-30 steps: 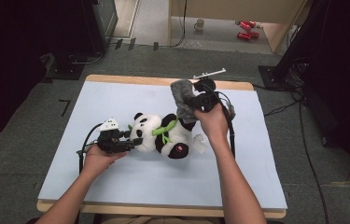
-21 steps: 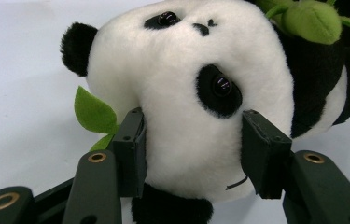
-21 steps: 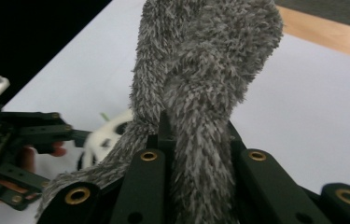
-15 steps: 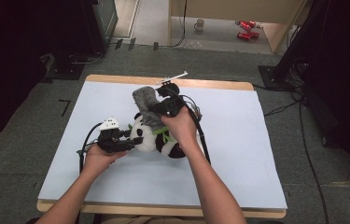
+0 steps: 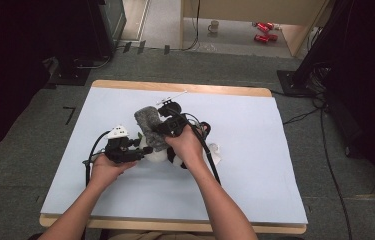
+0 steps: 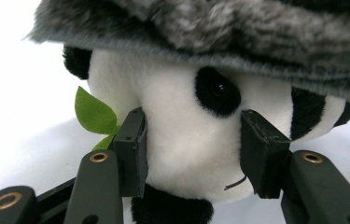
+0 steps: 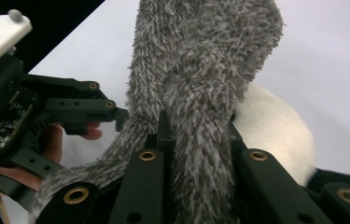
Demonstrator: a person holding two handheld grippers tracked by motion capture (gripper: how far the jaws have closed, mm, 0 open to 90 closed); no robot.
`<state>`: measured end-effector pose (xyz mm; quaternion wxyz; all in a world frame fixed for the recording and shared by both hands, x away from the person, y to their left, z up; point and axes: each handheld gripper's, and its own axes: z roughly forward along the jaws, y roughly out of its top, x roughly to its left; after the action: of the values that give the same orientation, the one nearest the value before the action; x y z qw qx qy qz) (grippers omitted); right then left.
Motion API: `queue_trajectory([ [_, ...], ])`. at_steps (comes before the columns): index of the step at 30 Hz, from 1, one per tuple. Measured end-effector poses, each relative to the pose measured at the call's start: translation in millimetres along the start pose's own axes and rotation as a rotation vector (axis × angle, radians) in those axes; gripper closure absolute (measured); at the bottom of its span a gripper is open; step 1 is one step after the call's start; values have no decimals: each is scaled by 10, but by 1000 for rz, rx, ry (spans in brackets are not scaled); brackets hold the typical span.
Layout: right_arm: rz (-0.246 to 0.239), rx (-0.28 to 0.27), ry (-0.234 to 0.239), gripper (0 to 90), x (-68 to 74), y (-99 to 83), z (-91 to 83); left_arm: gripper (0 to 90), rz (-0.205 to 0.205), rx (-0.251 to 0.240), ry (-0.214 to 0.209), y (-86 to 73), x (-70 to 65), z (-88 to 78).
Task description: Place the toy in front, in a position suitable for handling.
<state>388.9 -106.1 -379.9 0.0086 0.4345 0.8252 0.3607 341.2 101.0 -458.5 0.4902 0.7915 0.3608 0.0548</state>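
— Now, at the desk [image 5: 255, 130]: what is being done with the panda toy [image 6: 186, 140]?

— A grey furry hat [image 5: 147, 127] is being brought onto its head. The toy is lying near the middle of the desk, its head clamped between the pads of the left gripper [image 6: 191, 149], which has been kept in place. A green leaf [image 6: 93, 114] is seen beside its cheek.

— And the right gripper [image 7: 196, 140]?

— Its jaws are closed on a fold of the hat's fur. Compared with a second ago, it has been carried across from above the toy's body toward the head and lowered; the hat, held high over the belly then, is now set against the crown. In the left gripper view the brim is already seen hanging just above the eye.

— What does that mean for the job?

— By appearances, the approach is finished and the fitting has begun. The hat is not yet judged to be seated: it must be pulled down around the head while the head is steadied, before the fur is released.
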Motion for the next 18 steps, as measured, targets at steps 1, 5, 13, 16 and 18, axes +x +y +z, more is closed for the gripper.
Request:
queue_trajectory([
  [1, 2, -2, -8, 778, -30, -12, -25, 491, -5, -1, -1, 0, 1, 2],
  [5, -7, 5, -37, 779, -102, -54, -105, 492, -15, 1, -5, -2, 16, 6],
  [13, 28, 37, -124, 781, -360, -240, -294, 494, -7, 9, -9, -9, 21, 5],
  [16, 57, 6, -94, 781, -442, -332, -366, 494, 0, 7, -9, -8, 9, 9],
  [18, 55, -6, -97, 781, -452, -353, -391, 494, 2, 7, -9, -9, 7, 8],
])
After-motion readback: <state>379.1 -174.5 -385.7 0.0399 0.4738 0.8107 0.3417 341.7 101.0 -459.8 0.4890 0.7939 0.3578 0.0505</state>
